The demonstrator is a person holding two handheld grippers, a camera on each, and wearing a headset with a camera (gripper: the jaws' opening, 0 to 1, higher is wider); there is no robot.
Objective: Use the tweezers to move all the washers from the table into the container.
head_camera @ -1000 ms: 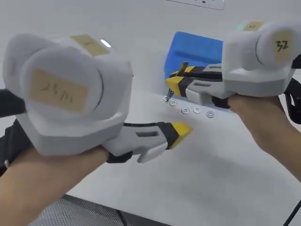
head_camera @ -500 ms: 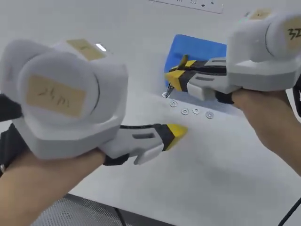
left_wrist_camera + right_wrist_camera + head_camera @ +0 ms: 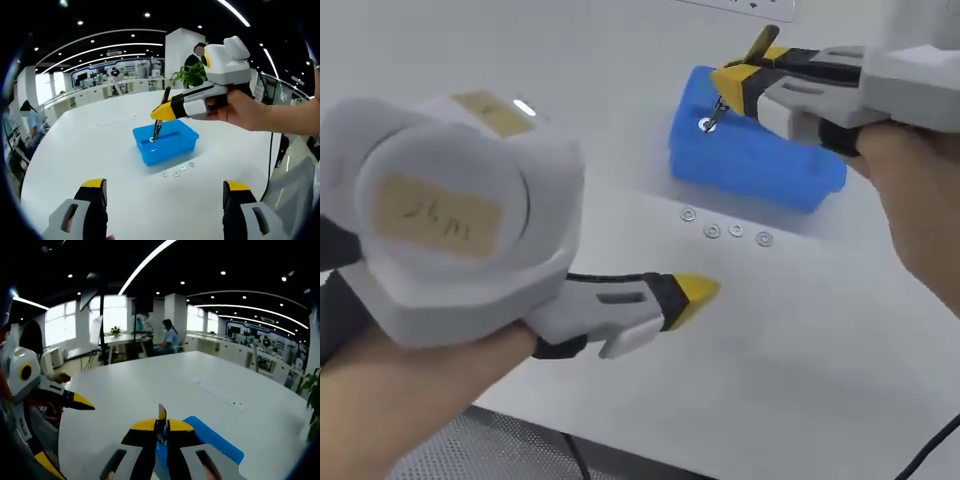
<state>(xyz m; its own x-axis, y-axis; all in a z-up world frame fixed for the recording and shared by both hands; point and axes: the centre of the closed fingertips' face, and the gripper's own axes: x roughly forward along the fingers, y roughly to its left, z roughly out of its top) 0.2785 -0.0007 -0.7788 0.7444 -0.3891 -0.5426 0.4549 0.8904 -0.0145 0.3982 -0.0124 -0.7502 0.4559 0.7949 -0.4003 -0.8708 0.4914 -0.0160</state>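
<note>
**Washer held over the container**

The right gripper (image 3: 735, 80) is clamping its yellow-tipped jaws together on the thin metal tweezers (image 3: 717, 108), which are pointing down out of it. The tweezer tips are pinching one small silver ring-shaped washer (image 3: 706, 124) and are hanging over the left part of the blue rectangular plastic container (image 3: 760, 160). Whether the washer is touching the container's floor cannot be told. In the left gripper view the tips are sitting inside the container's outline.

Four more silver washers (image 3: 736, 231) are lying in a loose row on the white table (image 3: 800, 340). They are lying just in front of the container's near wall, each apart from the next.

The left gripper (image 3: 692, 291) is hovering close to the person, well apart from the row, and is carrying nothing. In the left gripper view its two jaws are standing wide apart, with the washers and the container showing between them farther ahead.

In the right gripper view the jaws are meeting on the tweezers' stem, with the container lying below them and the left gripper showing at the left edge
</note>
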